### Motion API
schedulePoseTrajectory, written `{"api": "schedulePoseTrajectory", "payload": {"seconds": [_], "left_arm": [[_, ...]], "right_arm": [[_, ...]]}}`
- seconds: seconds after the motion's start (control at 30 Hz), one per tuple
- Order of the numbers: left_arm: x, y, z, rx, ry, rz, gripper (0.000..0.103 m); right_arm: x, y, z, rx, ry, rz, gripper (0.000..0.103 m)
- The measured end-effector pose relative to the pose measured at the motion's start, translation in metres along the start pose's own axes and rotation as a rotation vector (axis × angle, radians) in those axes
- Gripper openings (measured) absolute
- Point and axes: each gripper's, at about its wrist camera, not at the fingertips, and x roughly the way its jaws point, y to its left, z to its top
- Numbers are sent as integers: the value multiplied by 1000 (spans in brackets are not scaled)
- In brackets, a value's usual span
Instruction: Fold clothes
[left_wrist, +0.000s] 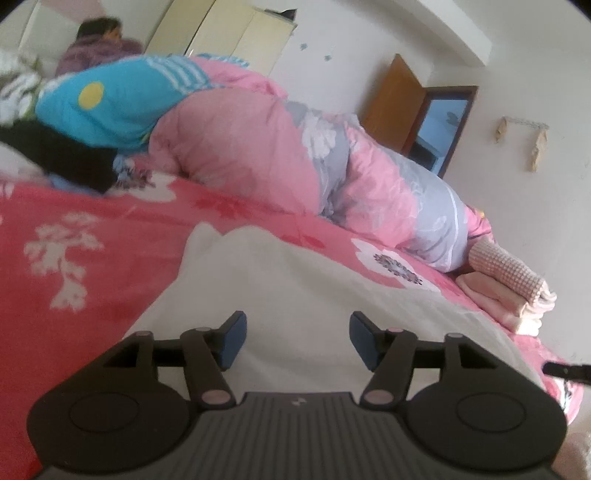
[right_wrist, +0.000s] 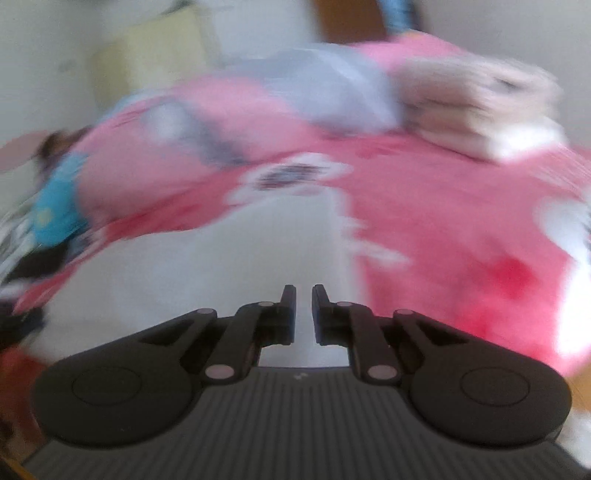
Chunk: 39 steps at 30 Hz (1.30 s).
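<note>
A white garment (left_wrist: 295, 280) lies spread flat on the pink flowered bed sheet (left_wrist: 92, 221). My left gripper (left_wrist: 298, 325) hovers just over its near part, jaws wide apart and nothing between the blue pads. The right wrist view is smeared by motion. In it my right gripper (right_wrist: 303, 295) sits over the same white garment (right_wrist: 240, 266) near its right edge. Its jaws are drawn almost together, leaving a thin slit, and I see no cloth pinched between them. The pink sheet (right_wrist: 461, 221) lies to its right.
A bulky pink and grey quilt (left_wrist: 240, 147) runs along the far side of the bed. A folded pile of pale pink clothes (left_wrist: 509, 291) sits at the right. Blue cloth (left_wrist: 110, 107) and a black garment (left_wrist: 74, 162) lie far left. A person (left_wrist: 99, 40) sits beyond them.
</note>
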Motion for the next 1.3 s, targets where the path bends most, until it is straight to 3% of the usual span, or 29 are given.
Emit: {"api": "schedulePoseTrajectory", "payload": {"seconds": [0.13,0.2,0.3,0.4,0.5,0.53,0.73,0.83,0.93,1.03,1.13,1.23,1.3], "left_arm": [[9,-7,-5,54,52,18,65],[10,-9,-8,79,61,29,65],[10,-6,-8,78,65,21,65],[9,-3,-8,69,67,14,65],[9,-3,-8,63,66,12,65],[9,-3,-7,62,65,11,65],[10,-3,-8,61,63,12,65],[10,-1,-8,53,61,10,65],[11,0,-7,49,58,7,65],[10,2,-7,45,54,4,65],[11,3,-6,39,51,4,65],[13,1,-6,41,51,9,65],[12,1,-6,44,51,13,65]], "right_arm": [[36,48,-2,-194,39,186,9],[51,57,-8,-237,79,215,8],[77,35,-4,-209,110,141,5],[93,-10,15,-23,94,133,0],[94,-28,31,13,53,-25,3],[91,-31,34,25,47,-32,5],[91,-23,32,-10,106,109,7],[113,-37,37,4,140,65,7],[123,-81,49,184,95,0,5],[115,-96,61,226,61,-64,10],[109,-83,65,192,80,48,10],[122,-73,65,179,161,152,14],[140,-79,67,157,190,61,15]]}}
